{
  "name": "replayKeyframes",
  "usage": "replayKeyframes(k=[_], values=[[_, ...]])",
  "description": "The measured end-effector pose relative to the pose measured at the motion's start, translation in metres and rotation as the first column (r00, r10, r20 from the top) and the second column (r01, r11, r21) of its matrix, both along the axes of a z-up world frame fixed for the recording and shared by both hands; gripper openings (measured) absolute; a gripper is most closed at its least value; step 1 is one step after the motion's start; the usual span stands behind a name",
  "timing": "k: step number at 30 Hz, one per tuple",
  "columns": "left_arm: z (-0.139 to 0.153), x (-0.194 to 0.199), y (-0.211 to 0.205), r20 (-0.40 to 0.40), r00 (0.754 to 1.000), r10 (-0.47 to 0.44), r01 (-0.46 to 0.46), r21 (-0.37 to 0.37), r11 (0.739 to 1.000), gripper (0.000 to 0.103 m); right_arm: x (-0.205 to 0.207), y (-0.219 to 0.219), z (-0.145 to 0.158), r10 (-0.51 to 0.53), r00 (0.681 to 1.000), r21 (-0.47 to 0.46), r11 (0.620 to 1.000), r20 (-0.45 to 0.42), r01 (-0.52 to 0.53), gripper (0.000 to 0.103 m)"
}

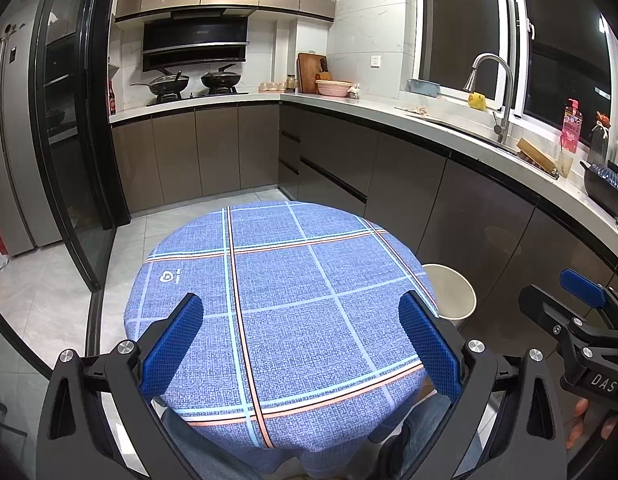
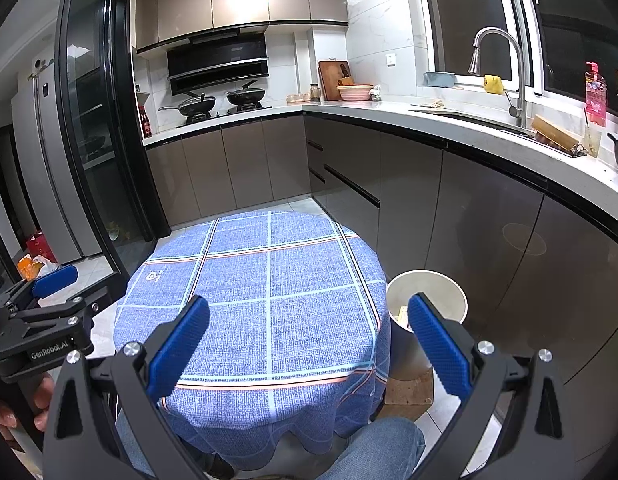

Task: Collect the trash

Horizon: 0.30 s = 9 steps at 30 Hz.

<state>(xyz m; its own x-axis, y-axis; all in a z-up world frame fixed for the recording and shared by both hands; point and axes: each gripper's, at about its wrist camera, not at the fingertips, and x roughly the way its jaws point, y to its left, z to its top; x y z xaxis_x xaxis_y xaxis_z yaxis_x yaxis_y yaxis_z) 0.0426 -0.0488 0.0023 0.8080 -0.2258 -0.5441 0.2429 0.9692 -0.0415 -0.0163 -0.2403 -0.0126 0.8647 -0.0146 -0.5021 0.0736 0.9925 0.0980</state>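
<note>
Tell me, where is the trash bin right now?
The white trash bin stands on the floor just right of the round table with the blue checked cloth, in front of the dark cabinets; both views show it.

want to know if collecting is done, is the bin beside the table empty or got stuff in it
Not empty. The right wrist view shows something tan inside the white bin, low against its near wall. How full it is cannot be told, since the right gripper hides part of the opening.

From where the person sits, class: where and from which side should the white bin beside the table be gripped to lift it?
Grip the white bin by its thin rim, from above, one finger inside and one outside. It stands upright with an open top, and its round body looks too wide to span. The right hand-held gripper, open, is nearer.
</note>
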Motion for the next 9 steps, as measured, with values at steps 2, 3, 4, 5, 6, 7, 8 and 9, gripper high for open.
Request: replayKeyframes(k=[2,3,4,5,6,7,8,9], values=[[0.0,-0.0001,-0.0001,0.001,1.0,0.003,-0.003,0.0,1.0,0.095,0.0,0.0005,-0.0001,-0.001,1.0,0.001,1.0,0.001,0.001,0.1],[-0.0001,0.0,-0.0009,0.0,1.0,0.005,-0.005,0.0,1.0,0.095,0.0002,0.0008,-0.0002,-0.001,1.0,0.001,1.0,0.0,0.001,0.1],[-0.0004,-0.0007,-0.0007,0.0,1.0,0.006,-0.006,0.0,1.0,0.095,0.0001,0.0012,-0.0003,0.0,1.0,0.001,1.0,0.0,0.0,0.1],[-0.0003,0.0,-0.0003,-0.001,1.0,0.007,-0.007,-0.001,1.0,0.095,0.0,0.0003,0.0001,0.0,1.0,0.0,1.0,0.0,0.0,0.1],[-0.0003,0.0003,-0.0002,-0.001,1.0,0.008,-0.008,-0.001,1.0,0.095,-0.0001,0.0004,0.0002,-0.001,1.0,0.0,1.0,0.0,0.001,0.1],[-0.0004,0.0003,-0.0007,-0.001,1.0,0.008,-0.008,-0.002,1.0,0.095,0.0,0.0014,-0.0001,-0.001,1.0,0.0,1.0,0.001,0.001,0.1],[-0.0002,0.0005,-0.0005,-0.001,1.0,0.008,-0.008,-0.002,1.0,0.095,0.0001,0.0009,0.0002,-0.001,1.0,0.0,1.0,0.0,0.001,0.1],[-0.0003,0.0004,-0.0012,0.0,1.0,0.007,-0.007,-0.002,1.0,0.095,0.0001,0.0012,0.0,0.0,1.0,0.0,1.0,0.0,0.0,0.1]])
